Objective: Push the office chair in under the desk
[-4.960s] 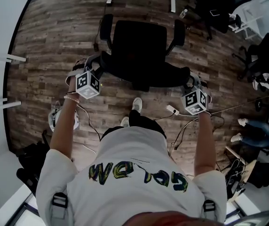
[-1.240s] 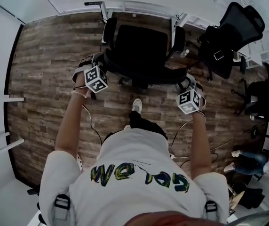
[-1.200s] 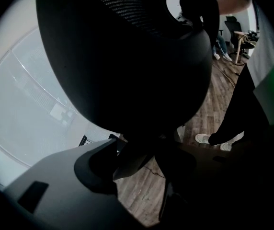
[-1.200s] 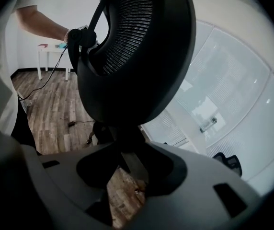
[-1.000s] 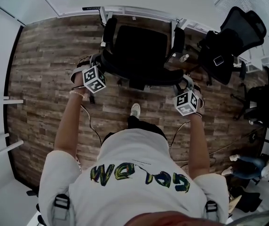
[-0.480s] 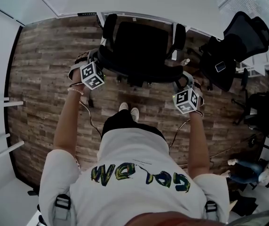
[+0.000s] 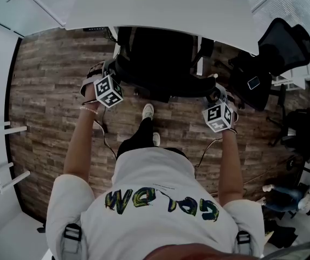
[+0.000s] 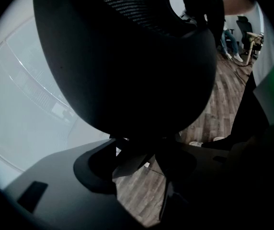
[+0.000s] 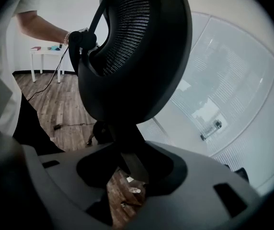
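Looking down through the head view, I find the office chair at 12 o'clock from me, its seat partly beneath the white worktop and its backrest out past the edge. The left hand-held gripper sits on the backrest's rim at 10 o'clock, and the right hand-held gripper on the opposite rim at 2 o'clock. In the left gripper view, the jaws are drawn almost together, pinching the dark edge of the backrest. In the right gripper view the jaws are likewise clamped on the rim where it narrows. To do this well, I'd press both sides evenly toward 12 o'clock so the seat doesn't swivel. I'd also watch the armrests near the worktop's legs, and the neighbouring chair at 2 o'clock.
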Action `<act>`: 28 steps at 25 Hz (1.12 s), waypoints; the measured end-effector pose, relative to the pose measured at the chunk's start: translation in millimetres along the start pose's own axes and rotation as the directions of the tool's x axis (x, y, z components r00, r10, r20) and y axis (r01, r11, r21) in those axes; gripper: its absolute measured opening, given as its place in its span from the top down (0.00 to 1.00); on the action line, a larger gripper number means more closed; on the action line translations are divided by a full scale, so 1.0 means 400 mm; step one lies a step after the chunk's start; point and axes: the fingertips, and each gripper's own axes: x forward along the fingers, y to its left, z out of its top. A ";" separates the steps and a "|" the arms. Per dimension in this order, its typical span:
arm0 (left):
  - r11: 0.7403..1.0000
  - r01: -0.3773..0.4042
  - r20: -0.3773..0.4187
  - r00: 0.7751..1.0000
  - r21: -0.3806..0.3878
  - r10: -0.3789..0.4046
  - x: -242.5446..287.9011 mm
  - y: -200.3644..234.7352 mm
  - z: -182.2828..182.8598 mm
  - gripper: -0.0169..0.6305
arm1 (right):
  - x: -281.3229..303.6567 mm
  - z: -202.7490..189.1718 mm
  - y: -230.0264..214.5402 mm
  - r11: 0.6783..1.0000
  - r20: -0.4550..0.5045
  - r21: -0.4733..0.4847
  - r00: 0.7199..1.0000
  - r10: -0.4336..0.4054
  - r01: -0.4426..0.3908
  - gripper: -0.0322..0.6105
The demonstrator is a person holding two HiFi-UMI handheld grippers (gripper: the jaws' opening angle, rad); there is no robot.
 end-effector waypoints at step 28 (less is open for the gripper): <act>1.000 -0.023 0.016 1.000 -0.001 0.023 0.274 0.298 0.132 0.58 | 0.274 0.061 -0.330 1.000 -0.032 0.013 0.999 -0.015 0.015 0.69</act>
